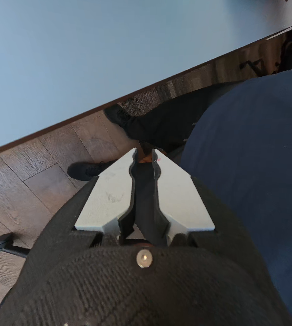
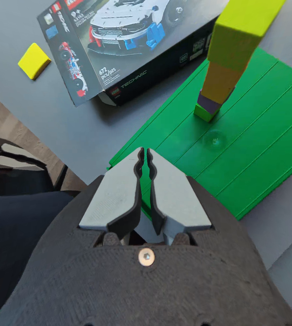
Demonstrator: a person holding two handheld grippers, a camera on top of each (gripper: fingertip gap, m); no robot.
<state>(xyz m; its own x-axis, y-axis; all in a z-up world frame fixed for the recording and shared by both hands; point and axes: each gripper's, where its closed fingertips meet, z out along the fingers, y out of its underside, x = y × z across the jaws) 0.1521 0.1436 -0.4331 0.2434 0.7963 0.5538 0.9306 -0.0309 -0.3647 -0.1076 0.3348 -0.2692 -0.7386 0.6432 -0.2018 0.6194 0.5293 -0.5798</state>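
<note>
Left gripper (image 1: 144, 155) fingers slightly parted, bare; right gripper (image 2: 145, 151) fingers nearly closed, bare.

Yellow pad (image 2: 34, 60) and printed box (image 2: 124, 45) lie on grey table (image 2: 71, 123).

worktop (image 2: 81, 127) grey | ribbed board (image 2: 238, 167) green | pad (image 2: 34, 60) yellow | stacked blocks (image 2: 228, 58) lime, orange, purple | floor (image 1: 36, 176) brown woodgrain

Block tower (image 2: 229, 58) top cut off, toy box (image 2: 124, 44) cropped at edge, shoe (image 1: 117, 114) half under table (image 1: 71, 61)
</note>
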